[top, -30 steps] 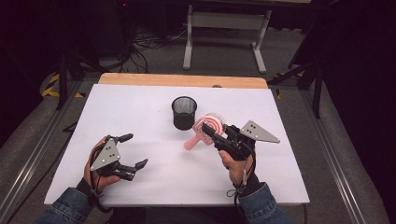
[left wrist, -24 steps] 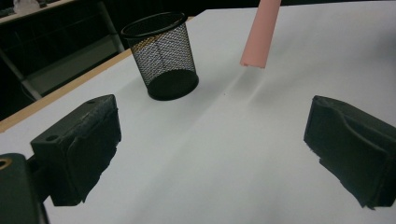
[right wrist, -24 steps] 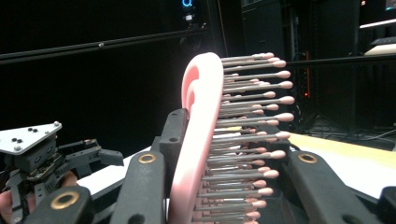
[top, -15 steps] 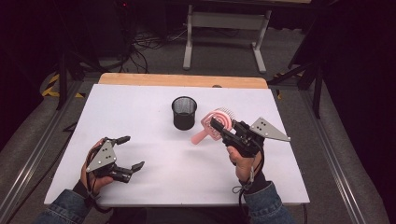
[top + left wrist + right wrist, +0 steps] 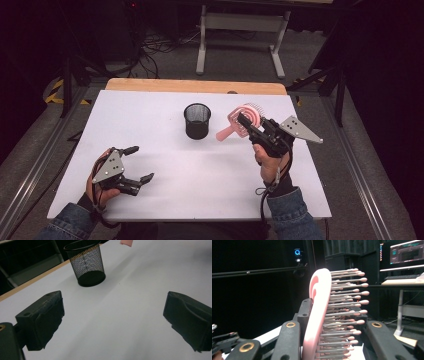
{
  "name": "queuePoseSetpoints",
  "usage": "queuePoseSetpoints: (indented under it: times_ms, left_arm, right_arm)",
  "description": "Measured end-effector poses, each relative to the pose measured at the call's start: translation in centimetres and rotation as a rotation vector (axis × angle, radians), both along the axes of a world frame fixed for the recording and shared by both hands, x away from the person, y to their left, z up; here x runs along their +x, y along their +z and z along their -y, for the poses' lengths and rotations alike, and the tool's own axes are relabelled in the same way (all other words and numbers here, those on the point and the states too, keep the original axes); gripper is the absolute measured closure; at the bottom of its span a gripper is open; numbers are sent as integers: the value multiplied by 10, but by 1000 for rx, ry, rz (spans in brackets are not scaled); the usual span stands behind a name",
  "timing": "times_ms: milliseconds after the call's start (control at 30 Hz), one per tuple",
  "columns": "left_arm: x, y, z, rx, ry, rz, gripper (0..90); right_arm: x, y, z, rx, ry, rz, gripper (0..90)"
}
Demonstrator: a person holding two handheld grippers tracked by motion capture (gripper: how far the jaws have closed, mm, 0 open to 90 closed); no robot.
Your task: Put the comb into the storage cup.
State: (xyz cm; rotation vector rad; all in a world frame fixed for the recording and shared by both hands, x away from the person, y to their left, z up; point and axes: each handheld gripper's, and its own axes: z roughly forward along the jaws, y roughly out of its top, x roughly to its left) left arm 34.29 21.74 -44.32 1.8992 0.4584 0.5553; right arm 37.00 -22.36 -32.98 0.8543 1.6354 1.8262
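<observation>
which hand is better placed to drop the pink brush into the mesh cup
Right. The right tongs are shut on the pink hairbrush, lifted just beside the black mesh cup. The left tongs are open and holding nothing, low near the table's front edge, farther from the cup.

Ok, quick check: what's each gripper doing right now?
Left gripper: open, holding nothing, low over the table.
Right gripper: closed on the pink hairbrush, near the mesh cup.

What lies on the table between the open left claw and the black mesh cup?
Nothing: in the left gripper view, bare white table runs from the left claw to the mesh cup. The high view agrees.
</observation>
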Motion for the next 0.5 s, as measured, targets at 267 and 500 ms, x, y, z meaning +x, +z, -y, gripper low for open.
queuePoseSetpoints:
  times_ms: [267,500]
  left_arm:
    - [-1,1,0,-4,-13,-3,40]
    - [-1,3,-2,-23,-9,3,40]
  right_arm:
    - [13,15,2,-1,-26,30,630]
    - [22,28,-6,-17,-39,55,629]
